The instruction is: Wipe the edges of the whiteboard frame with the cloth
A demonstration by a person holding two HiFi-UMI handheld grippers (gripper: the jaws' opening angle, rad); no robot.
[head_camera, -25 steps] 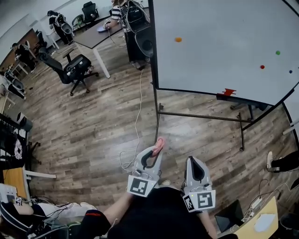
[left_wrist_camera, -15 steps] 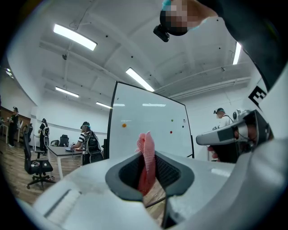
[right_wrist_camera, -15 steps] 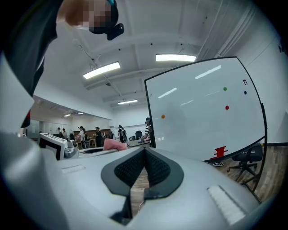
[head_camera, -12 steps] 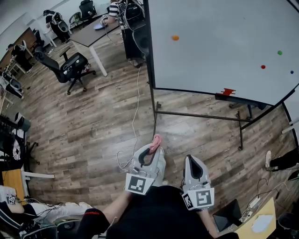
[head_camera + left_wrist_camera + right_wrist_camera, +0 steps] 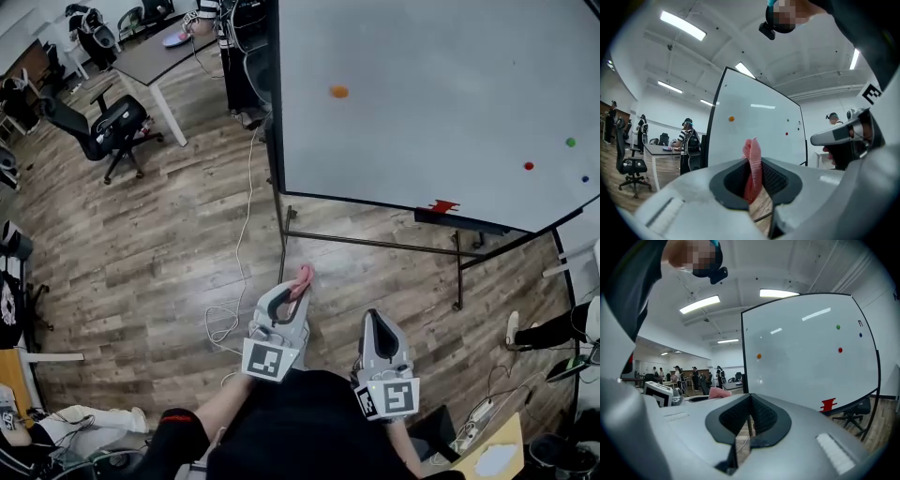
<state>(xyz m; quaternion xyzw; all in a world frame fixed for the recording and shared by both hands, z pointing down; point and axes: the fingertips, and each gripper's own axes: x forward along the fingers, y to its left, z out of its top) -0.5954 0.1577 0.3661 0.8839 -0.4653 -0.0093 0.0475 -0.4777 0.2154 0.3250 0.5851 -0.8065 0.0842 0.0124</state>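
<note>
Whiteboard (image 5: pixel 422 103) at right, desk (image 5: pixel 164 58) and office chair (image 5: pixel 108 127) to its left

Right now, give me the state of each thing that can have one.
left gripper: shut on the pink cloth.
pink cloth: pinched, top end sticking up past the jaws.
right gripper: shut, empty.
whiteboard: upright, apart from both grippers.
office chair: unoccupied.

An office: swivel chair (image 5: pixel 108 127), desk (image 5: pixel 155 54), whiteboard (image 5: pixel 450 103).
</note>
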